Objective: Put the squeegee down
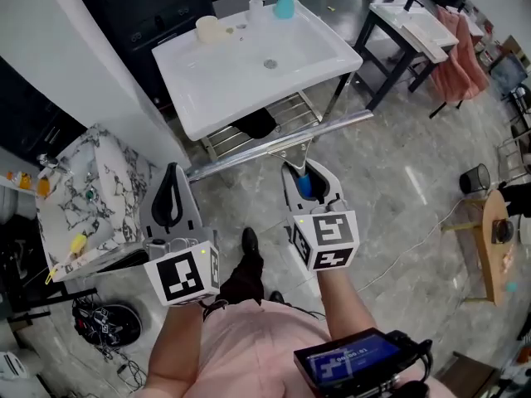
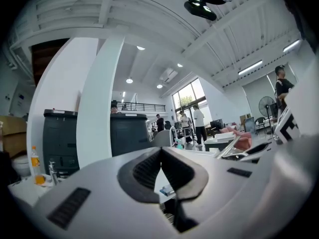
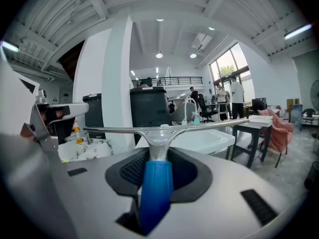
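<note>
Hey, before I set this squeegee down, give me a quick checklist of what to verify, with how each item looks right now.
1. Grip: the right hand-held gripper has its jaws closed on the blue handle of the squeegee: ok.
2. Blade attitude: it runs crosswise and roughly level in front of the gripper: ok.
3. Landing spot: the middle of the white sink is bare: ok.
4. Obstacles: the cup and spray bottle stand at the sink's far rim, away from the middle: ok.
5. Left hand-held gripper: jaws together, nothing held, but close to the blade's left end; clearance: cannot tell.
</note>
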The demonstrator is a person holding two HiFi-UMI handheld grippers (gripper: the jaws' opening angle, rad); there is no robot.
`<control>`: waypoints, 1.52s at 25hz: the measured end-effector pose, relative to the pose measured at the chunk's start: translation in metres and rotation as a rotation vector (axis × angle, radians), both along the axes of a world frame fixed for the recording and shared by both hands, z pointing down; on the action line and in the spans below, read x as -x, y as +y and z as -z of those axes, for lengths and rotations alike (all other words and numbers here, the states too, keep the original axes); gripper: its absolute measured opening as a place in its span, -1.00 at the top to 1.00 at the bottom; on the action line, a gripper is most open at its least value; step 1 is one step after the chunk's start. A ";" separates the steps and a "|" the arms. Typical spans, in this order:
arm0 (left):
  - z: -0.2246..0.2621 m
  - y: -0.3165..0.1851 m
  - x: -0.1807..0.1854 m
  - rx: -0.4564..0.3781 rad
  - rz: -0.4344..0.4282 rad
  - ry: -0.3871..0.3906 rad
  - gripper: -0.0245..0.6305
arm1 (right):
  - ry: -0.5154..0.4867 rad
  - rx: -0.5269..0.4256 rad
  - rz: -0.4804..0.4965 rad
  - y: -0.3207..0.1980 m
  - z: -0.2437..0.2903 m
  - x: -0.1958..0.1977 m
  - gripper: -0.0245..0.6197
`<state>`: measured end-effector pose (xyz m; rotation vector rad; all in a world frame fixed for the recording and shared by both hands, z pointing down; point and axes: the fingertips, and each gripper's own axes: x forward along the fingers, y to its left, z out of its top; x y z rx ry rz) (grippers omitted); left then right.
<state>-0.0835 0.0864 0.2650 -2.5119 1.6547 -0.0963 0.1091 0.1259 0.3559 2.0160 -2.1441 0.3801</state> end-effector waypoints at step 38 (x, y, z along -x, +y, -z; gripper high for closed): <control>0.000 -0.325 0.015 0.009 0.228 -0.005 0.90 | 0.007 0.018 0.271 -0.374 0.006 0.018 0.58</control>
